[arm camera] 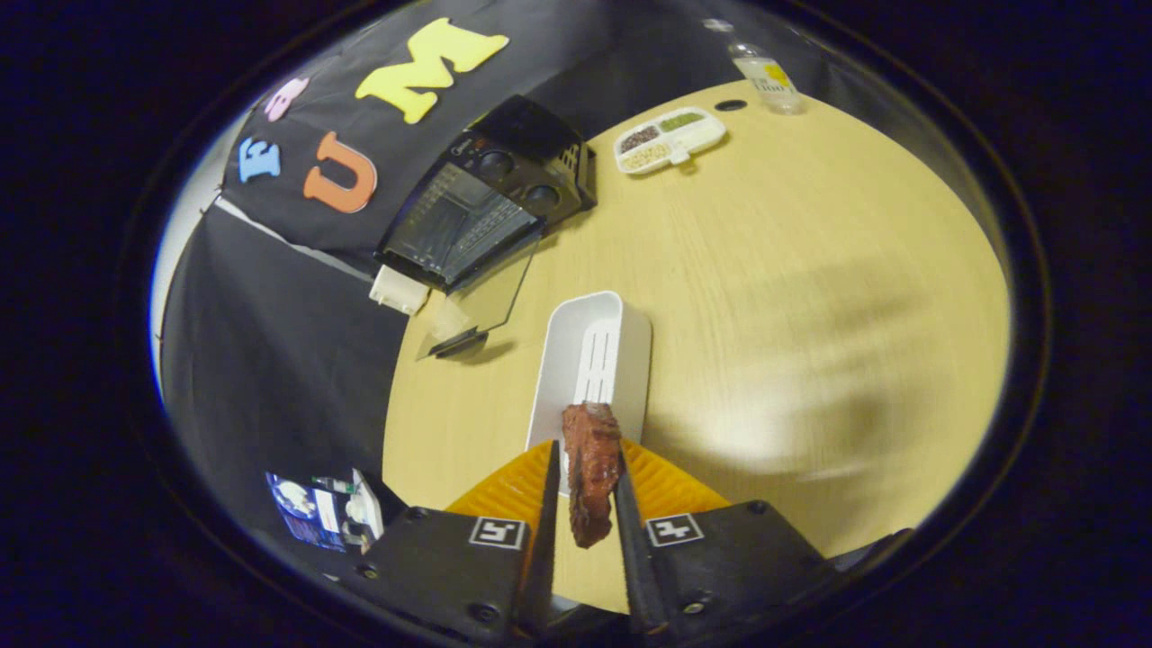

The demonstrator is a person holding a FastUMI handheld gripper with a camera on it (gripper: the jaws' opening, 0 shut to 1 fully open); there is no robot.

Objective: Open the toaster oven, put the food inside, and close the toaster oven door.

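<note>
Meat piece (589,472) pinched in the gripper (589,468)
It is held above the white tray (630,333); the toaster oven (486,211) (door down) is seen beyond.

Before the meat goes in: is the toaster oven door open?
Open: the toaster oven glass door lies flat on the table; the gripper holds the meat.

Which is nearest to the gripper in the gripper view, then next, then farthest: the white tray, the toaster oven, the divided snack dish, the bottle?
The gripper is shut on the piece of meat.
1. White tray, just ahead of the fingers.
2. Toaster oven, door open, beyond the tray.
3. Divided snack dish, farther back.
4. Bottle, at the table's far edge.
</note>
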